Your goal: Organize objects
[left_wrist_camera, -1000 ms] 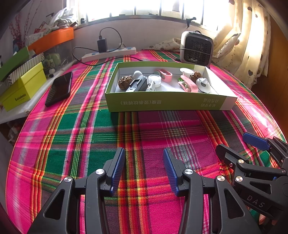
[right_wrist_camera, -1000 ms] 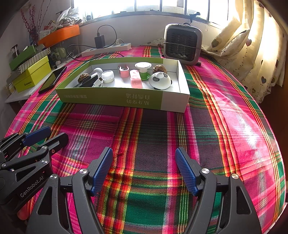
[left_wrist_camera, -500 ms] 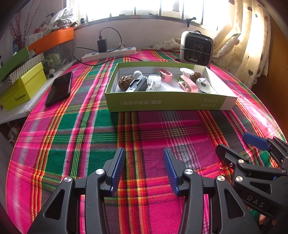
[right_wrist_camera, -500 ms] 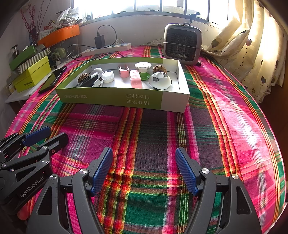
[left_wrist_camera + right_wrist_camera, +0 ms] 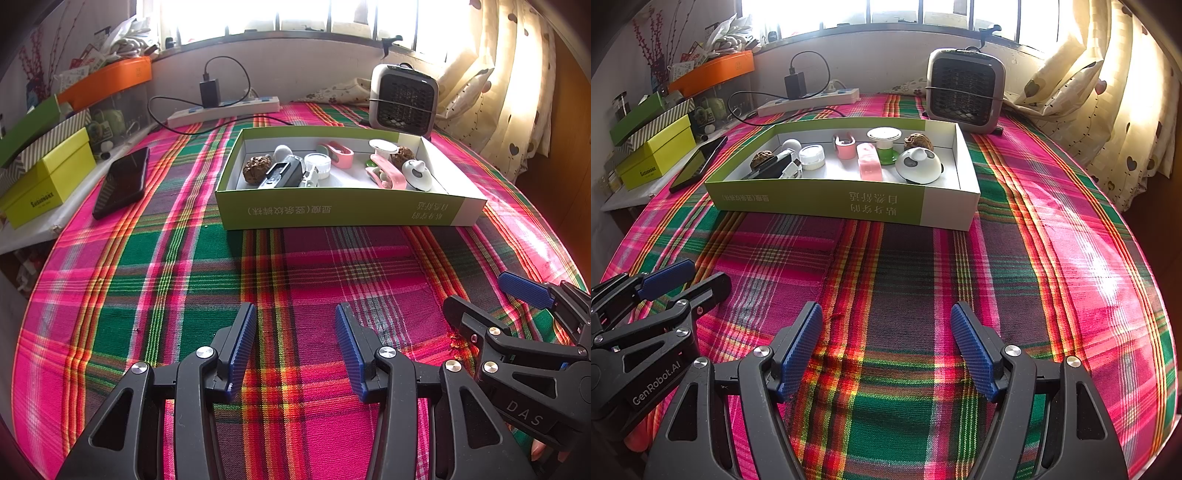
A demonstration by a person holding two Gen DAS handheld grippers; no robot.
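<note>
A shallow green and white box (image 5: 332,214) (image 5: 849,201) lies on the plaid cloth, well ahead of both grippers. Inside it are a walnut (image 5: 256,169) (image 5: 761,158), a black device (image 5: 282,173), a white jar (image 5: 812,157), a pink clip (image 5: 845,146), a pink bar (image 5: 870,161), a green-based white stand (image 5: 884,142), a second walnut (image 5: 918,142) and a white dome with dark patches (image 5: 918,166). My left gripper (image 5: 295,347) is open over bare cloth, empty. My right gripper (image 5: 886,350) is open wider, also empty. Each shows at the other view's edge.
A black phone (image 5: 122,181) lies at the cloth's left edge. Yellow-green and striped boxes (image 5: 48,184) sit on a side shelf. A power strip with charger (image 5: 225,107) and a small heater (image 5: 404,99) stand behind the box. Curtains (image 5: 1108,92) hang at right.
</note>
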